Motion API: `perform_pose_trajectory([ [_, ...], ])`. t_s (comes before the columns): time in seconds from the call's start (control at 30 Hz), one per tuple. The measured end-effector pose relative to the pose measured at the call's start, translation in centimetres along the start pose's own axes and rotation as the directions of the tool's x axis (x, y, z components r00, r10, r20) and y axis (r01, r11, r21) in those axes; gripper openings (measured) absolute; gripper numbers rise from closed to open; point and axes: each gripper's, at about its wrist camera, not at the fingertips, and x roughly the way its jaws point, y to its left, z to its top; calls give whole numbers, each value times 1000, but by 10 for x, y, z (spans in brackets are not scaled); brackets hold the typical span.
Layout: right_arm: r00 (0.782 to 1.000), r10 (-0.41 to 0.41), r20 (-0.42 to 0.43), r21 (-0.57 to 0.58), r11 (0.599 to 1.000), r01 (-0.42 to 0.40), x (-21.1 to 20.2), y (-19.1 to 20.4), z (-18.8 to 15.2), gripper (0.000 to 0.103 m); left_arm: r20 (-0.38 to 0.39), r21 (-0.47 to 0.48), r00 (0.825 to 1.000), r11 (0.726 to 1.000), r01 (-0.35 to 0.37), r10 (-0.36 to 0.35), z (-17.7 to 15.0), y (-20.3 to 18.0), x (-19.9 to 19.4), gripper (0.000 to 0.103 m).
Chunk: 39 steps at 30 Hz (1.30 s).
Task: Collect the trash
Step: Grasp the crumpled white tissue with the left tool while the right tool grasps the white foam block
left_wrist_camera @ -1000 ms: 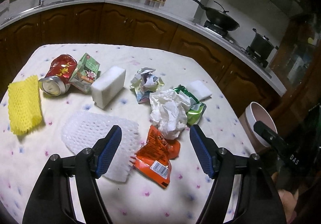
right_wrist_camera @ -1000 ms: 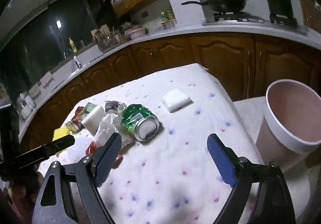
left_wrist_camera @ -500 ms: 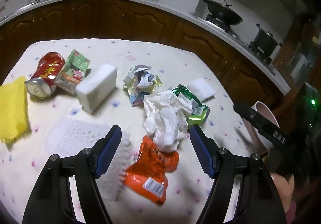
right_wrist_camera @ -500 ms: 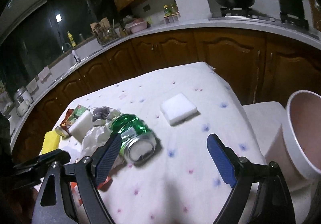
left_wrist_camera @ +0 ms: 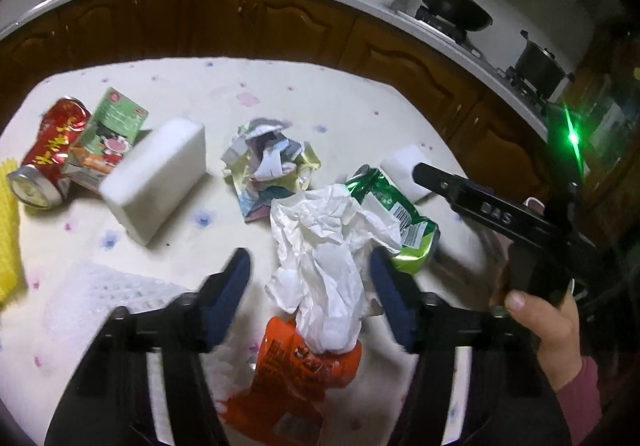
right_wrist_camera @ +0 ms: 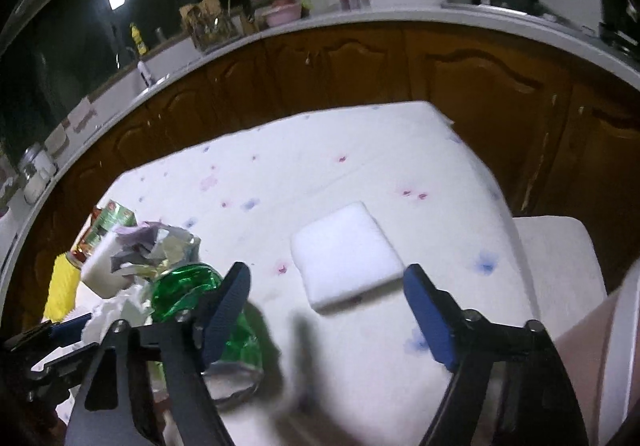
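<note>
At frame centre, the left gripper point(left_wrist_camera: 310, 278) has its jaws closing around a crumpled white tissue point(left_wrist_camera: 328, 258), apparently not yet pinching; the right gripper point(right_wrist_camera: 326, 312), half-wide and closing, straddles a flat white foam pad point(right_wrist_camera: 346, 252) on the floral surface point(right_wrist_camera: 360, 166).

Domestic kitchen: wooden cabinets point(left_wrist_camera: 280, 22) under a curved white counter point(right_wrist_camera: 360, 16), a wok point(left_wrist_camera: 452, 8) and pot point(left_wrist_camera: 540, 66) on a gas hob.
</note>
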Motion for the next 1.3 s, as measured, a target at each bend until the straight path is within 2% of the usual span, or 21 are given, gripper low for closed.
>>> perform_pose_trajectory([
  [0.03, 1000, 0, -10, -3, 1000, 0, 4, 0, 0, 72, -13, -2, 1000, 1000, 8, -8, 1, 1, 4, 39],
  [0.07, 1000, -15, -19, -8, 1000, 15, 7, -1, 0, 72, -27, -7, 999, 1000, 21, -21, 1, 2, 8, 33],
  [0.1, 999, -33, -24, -14, 999, 33, 10, -3, 1, 70, -28, -11, 999, 1000, 25, -25, 1, 3, 9, 33],
  [0.2, 998, -66, -16, -19, 998, 66, 6, -5, 1, 47, -19, -5, 999, 999, 35, -35, 0, 3, 7, 28],
  [0.3, 999, -39, -13, -6, 999, 39, 1, -10, 0, 37, 5, 8, 999, 999, 38, -38, -1, 2, -1, 25],
  [0.4, 1000, -3, 0, -3, 1000, 3, -8, -9, 0, 18, 34, 17, 999, 999, 42, -42, 0, 0, -11, 24],
  [0.43, 1000, -3, 8, -6, 1000, 3, -10, -6, 0, 6, 45, 18, 998, 999, 37, -38, 1, -1, -15, 23],
  [0.5, 1000, -10, 22, -22, 1000, 11, -16, -1, 2, 0, 67, 11, 997, 999, 40, -40, 2, 2, -24, 23],
  [0.6, 999, -17, 32, -26, 999, 18, -19, 0, 3, 1, 86, -4, 996, 999, 39, -38, 2, 8, -35, 23],
  [0.67, 1000, 4, 22, 4, 1000, -4, -19, -4, 3, 10, 93, -19, 995, 999, 43, -41, 1, 13, -39, 23],
  [0.7, 1000, 9, 8, 25, 1000, -10, -18, -7, 3, 29, 94, -23, 995, 999, 44, -42, 1, 15, -39, 23],
  [0.73, 1000, 18, 5, 35, 999, -18, -18, -8, 3, 53, 93, -29, 995, 999, 43, -40, 0, 17, -40, 23],
  [0.8, 1000, -4, 26, 28, 1000, 3, -19, -6, 5, 74, 87, -35, 995, 998, 45, -42, 0, 19, -38, 23],
  [0.87, 999, -21, 28, 20, 1000, 20, -14, -4, 8, 74, 82, -39, 996, 998, 45, -42, -1, 19, -37, 23],
  [1.07, 996, -35, -84, 19, 999, 36, 27, -2, 17, 73, 65, -44, 996, 997, 56, -53, -2, 24, -34, 23],
  [1.1, 994, -38, -103, 17, 999, 40, 34, -2, 16, 70, 65, -44, 996, 997, 56, -53, -1, 23, -34, 23],
  [1.13, 995, -46, -93, 7, 999, 47, 33, -1, 17, 53, 66, -44, 996, 997, 58, -55, -2, 24, -34, 23],
  [1.3, 998, -36, -57, 17, 999, 37, 18, -6, 16, 51, 71, -42, 996, 997, 63, -60, -3, 22, -37, 23],
])
